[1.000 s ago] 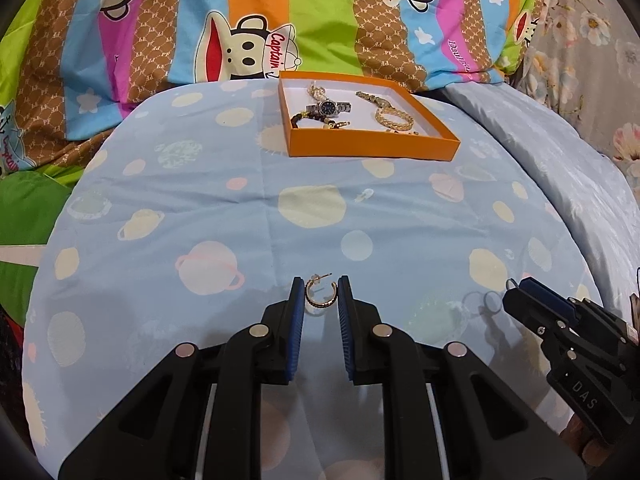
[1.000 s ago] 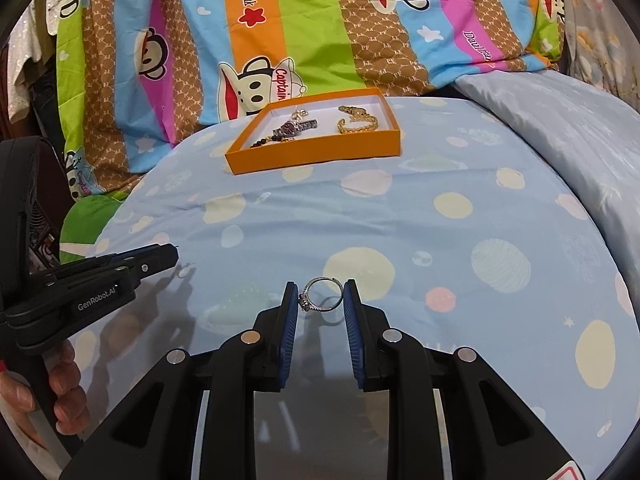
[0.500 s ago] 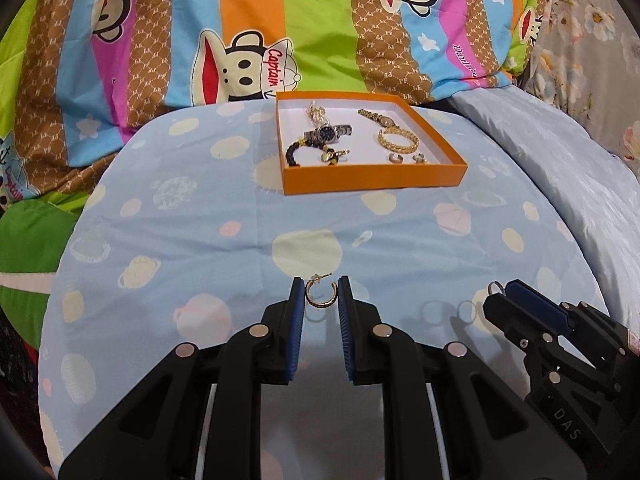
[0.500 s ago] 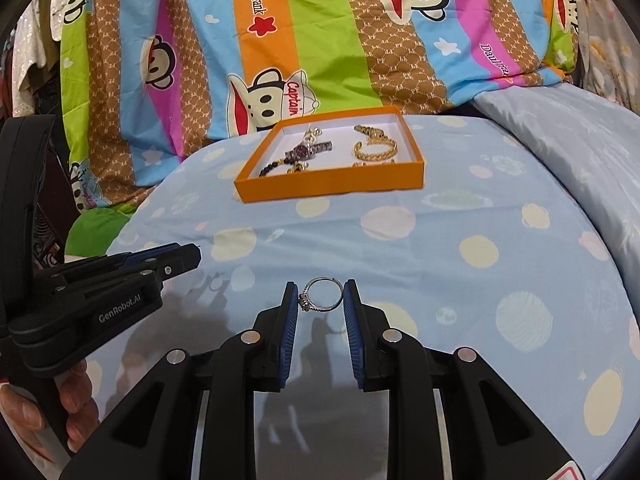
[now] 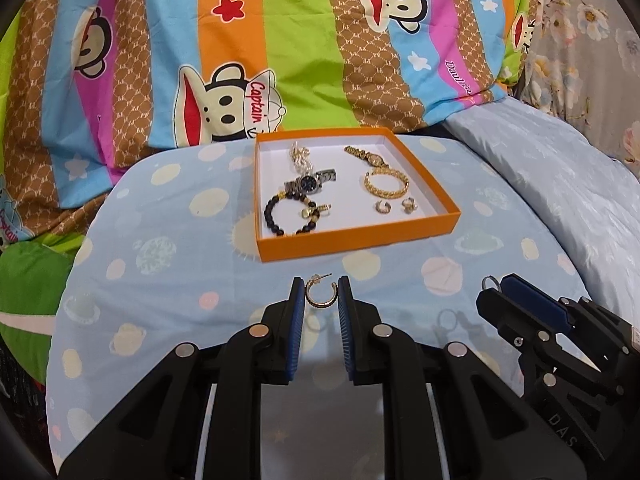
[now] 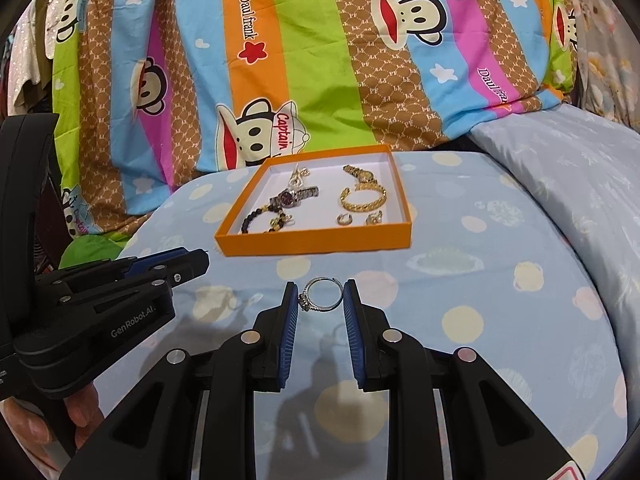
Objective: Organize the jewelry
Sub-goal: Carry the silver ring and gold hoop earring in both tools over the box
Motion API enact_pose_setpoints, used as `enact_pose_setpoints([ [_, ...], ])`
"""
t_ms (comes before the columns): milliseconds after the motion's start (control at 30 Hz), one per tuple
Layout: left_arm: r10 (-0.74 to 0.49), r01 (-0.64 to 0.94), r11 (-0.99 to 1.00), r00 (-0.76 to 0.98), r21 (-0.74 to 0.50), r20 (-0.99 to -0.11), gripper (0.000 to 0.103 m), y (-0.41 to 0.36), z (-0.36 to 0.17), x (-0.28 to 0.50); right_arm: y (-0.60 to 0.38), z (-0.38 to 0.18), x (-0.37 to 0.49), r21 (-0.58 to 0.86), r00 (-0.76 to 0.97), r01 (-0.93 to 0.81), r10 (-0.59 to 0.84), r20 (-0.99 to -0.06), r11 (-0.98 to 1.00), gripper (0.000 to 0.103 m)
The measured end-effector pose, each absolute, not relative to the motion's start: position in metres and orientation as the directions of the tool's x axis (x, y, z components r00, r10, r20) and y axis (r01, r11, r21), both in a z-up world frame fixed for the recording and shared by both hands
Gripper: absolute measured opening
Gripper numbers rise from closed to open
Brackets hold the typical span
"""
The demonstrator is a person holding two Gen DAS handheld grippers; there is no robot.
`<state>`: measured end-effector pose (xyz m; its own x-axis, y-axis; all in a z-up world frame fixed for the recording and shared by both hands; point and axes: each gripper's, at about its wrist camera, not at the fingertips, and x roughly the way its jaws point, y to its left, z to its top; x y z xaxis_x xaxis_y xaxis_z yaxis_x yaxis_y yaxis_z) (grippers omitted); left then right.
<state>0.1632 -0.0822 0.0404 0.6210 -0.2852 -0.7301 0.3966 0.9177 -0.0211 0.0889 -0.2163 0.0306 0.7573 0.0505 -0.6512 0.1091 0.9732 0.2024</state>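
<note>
My left gripper [image 5: 320,294] is shut on a gold hoop earring [image 5: 319,295], held above the blue bedspread just in front of the orange box [image 5: 356,237]. My right gripper [image 6: 321,296] is shut on a silver ring [image 6: 321,295] with a small stone cluster, also held just short of the orange box [image 6: 316,242]. The box holds a dark-dial watch [image 5: 310,183], a black bead bracelet [image 5: 290,216], a gold chain bracelet [image 5: 386,184], a gold watch [image 5: 366,155] and small gold rings [image 5: 394,206]. Each gripper shows at the edge of the other's view.
The box lies on a light blue spotted bedspread [image 5: 160,280]. A striped monkey-print quilt [image 5: 280,40] rises behind it. A pale blue pillow [image 5: 560,184] lies at the right. The right gripper [image 5: 494,294] shows in the left wrist view, the left gripper [image 6: 192,264] in the right wrist view.
Both grippers have lifted and moved forward toward the orange box, each still holding its piece. The box now looks nearer and its inside shows more fully.
</note>
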Motion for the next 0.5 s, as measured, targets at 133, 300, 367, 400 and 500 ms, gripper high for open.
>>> enact_pose_setpoints([
  [133, -0.283, 0.396, 0.918, 0.631, -0.014, -0.722, 0.016, -0.087, 0.044, 0.173, -0.222, 0.034, 0.099, 0.196, 0.763, 0.111, 0.043, -0.644, 0.974, 0.022],
  [300, -0.284, 0.395, 0.919, 0.642, -0.01, -0.712, 0.016, -0.093, 0.049, 0.186, -0.225, 0.04, 0.112, 0.18, 0.775, 0.1, 0.037, -0.631, 0.978, 0.022],
  [367, -0.283, 0.395, 0.918, 0.646, -0.007, -0.709, 0.016, -0.095, 0.05, 0.19, -0.226, 0.043, 0.117, 0.174, 0.778, 0.098, 0.034, -0.628, 0.98, 0.022],
  [400, -0.283, 0.395, 0.919, 0.648, -0.005, -0.707, 0.016, -0.096, 0.051, 0.193, -0.226, 0.045, 0.12, 0.171, 0.779, 0.097, 0.032, -0.626, 0.981, 0.022],
  [500, -0.282, 0.394, 0.919, 0.653, -0.003, -0.703, 0.016, -0.099, 0.053, 0.2, -0.227, 0.047, 0.129, 0.163, 0.784, 0.091, 0.03, -0.62, 0.982, 0.022],
])
